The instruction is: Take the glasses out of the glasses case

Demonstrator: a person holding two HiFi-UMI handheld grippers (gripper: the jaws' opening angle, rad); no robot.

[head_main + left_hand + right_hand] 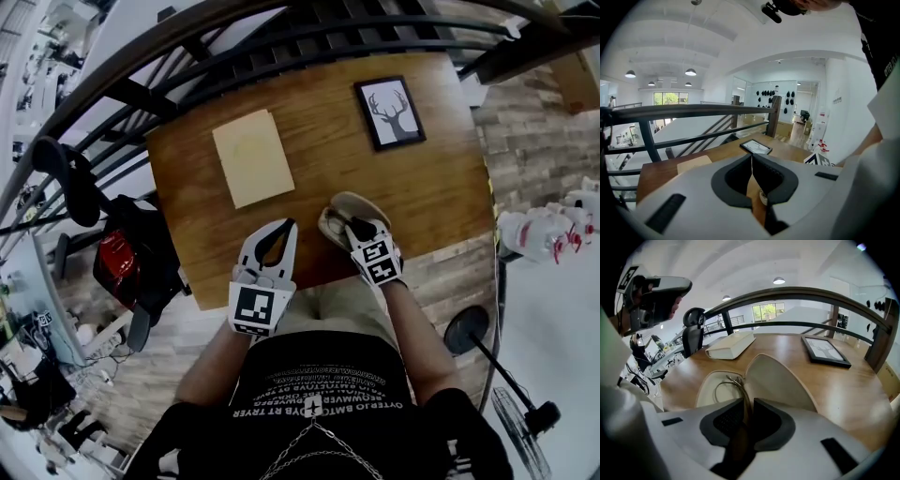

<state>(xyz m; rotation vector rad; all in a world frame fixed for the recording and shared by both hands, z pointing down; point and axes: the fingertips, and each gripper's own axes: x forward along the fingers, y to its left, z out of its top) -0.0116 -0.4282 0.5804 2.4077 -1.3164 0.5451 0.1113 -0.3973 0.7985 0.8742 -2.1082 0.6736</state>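
Note:
A beige glasses case (pixel 345 206) lies open near the front edge of the wooden table (pixel 431 187), its lid (pixel 780 380) raised. Thin-framed glasses (pixel 727 382) rest in its tray. My right gripper (pixel 357 229) reaches down into the case. In the right gripper view its jaws (pixel 746 403) stand nearly together, with a slim brown arm of the glasses pinched between the pads. My left gripper (pixel 288 226) hovers just left of the case over the table edge. Its tips (pixel 751 157) meet with nothing between them.
A tan book (pixel 252 157) lies at the table's back left, and a black-framed antler picture (pixel 389 112) at the back right. A dark railing (pixel 281 37) runs behind the table. A red bag (pixel 116 260) sits on the floor at left, a round stand base (pixel 466 330) at right.

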